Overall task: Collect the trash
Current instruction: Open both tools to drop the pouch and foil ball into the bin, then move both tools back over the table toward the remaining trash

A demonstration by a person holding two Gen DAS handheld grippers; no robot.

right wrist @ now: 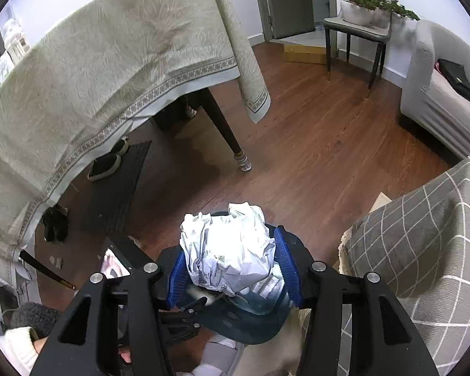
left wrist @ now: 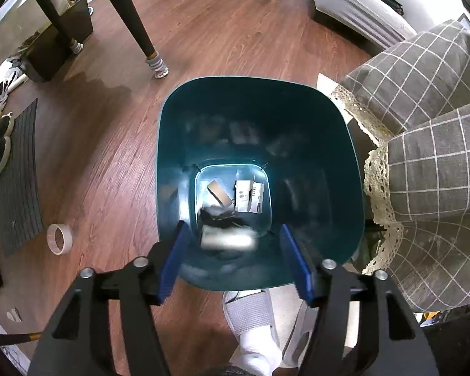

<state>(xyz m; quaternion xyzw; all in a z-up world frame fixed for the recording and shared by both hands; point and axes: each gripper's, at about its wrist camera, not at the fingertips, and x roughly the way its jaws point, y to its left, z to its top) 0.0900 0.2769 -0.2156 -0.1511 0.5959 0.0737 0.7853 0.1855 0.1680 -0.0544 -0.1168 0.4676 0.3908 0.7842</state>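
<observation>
A teal trash bin [left wrist: 172, 144] stands on the wood floor, seen from above in the left wrist view. Cardboard and paper scraps [left wrist: 247, 195] lie at its bottom, and a blurred pale piece [left wrist: 228, 239] is in mid-air inside it. My left gripper [left wrist: 235, 260] is open and empty over the bin's near rim. My right gripper [right wrist: 231, 266] is shut on a crumpled white paper ball [right wrist: 231, 244], held above the bin's rim [right wrist: 250, 322]. The left gripper's black frame [right wrist: 172, 313] shows below it.
A tape roll [left wrist: 59, 238] lies on the floor left of the bin. A table leg [left wrist: 155, 62] and a dark mat [left wrist: 15, 181] with slippers are to the left. A grey checked cushion [left wrist: 422, 125] crowds the bin's right side. A tablecloth [right wrist: 94, 78] hangs far left.
</observation>
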